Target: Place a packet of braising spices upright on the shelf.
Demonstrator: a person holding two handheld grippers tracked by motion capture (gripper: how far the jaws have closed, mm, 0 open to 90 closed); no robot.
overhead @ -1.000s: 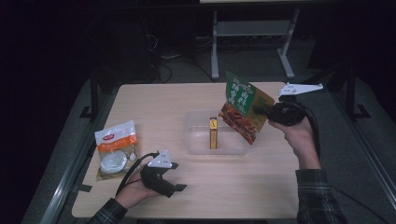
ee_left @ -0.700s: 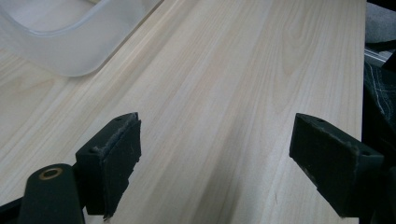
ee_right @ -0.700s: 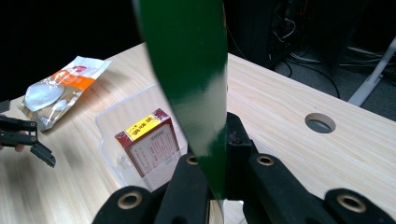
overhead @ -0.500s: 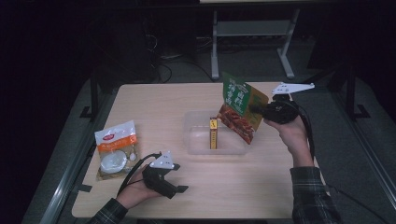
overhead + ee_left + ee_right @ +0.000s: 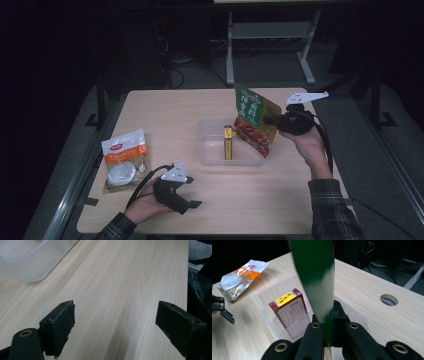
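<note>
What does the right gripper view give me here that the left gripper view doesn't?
Right gripper view alone: the right gripper shut on the green pouch, held edge-on above the clear tub; a red and yellow box standing inside that tub; the orange and white packet lying farther off; a round hole in the tabletop.
Left gripper view alone: the left gripper with jaws wide apart and nothing between them, low over bare wood, plus a plaid sleeve.
Shared: the wooden table and part of the clear tub.

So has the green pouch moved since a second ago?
Yes: the green pouch, clamped in the right gripper, shifted slightly left over the bin.
</note>
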